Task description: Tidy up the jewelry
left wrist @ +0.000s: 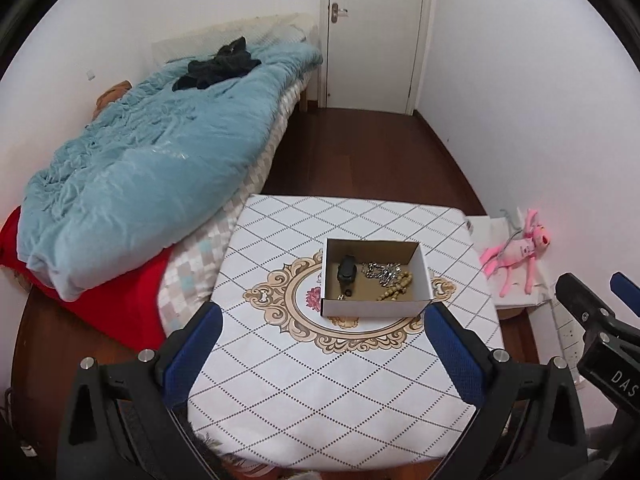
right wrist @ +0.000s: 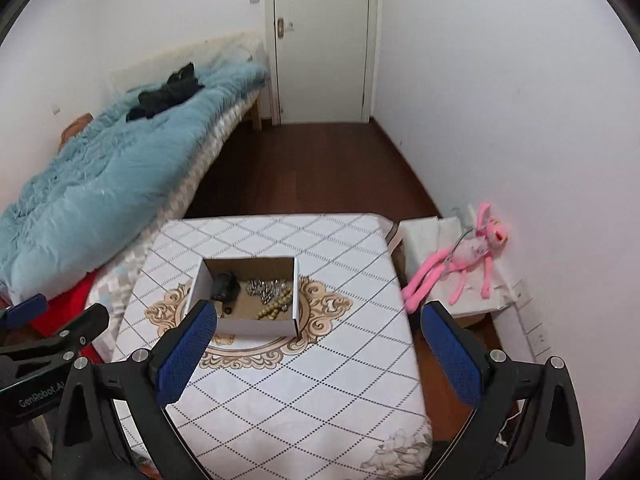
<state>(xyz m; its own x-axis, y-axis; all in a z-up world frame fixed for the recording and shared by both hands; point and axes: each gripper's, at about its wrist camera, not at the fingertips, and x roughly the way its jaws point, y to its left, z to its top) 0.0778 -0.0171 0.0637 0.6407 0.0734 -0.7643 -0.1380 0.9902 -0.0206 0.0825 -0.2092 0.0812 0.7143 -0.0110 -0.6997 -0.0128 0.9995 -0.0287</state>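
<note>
Both tools hover apart above the worktop, holding nothing.

The left tool [left wrist: 322,350] and right tool [right wrist: 318,346] point at the cardboard box [left wrist: 376,306], mid-worktop [left wrist: 320,400], holding a silver chain [left wrist: 382,270], wooden beads [left wrist: 396,287] and a black item [left wrist: 346,268]; bed [left wrist: 132,168] left.

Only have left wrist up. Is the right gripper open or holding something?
Observer: The right gripper is open, nothing held.
Operator: Where is it aimed?
Observer: At the table, just right of the box, and above it.
Operator: Near right table corner is hidden for me. Anything there?
Observer: Only a flower print on the tablecloth, nothing loose.
</note>
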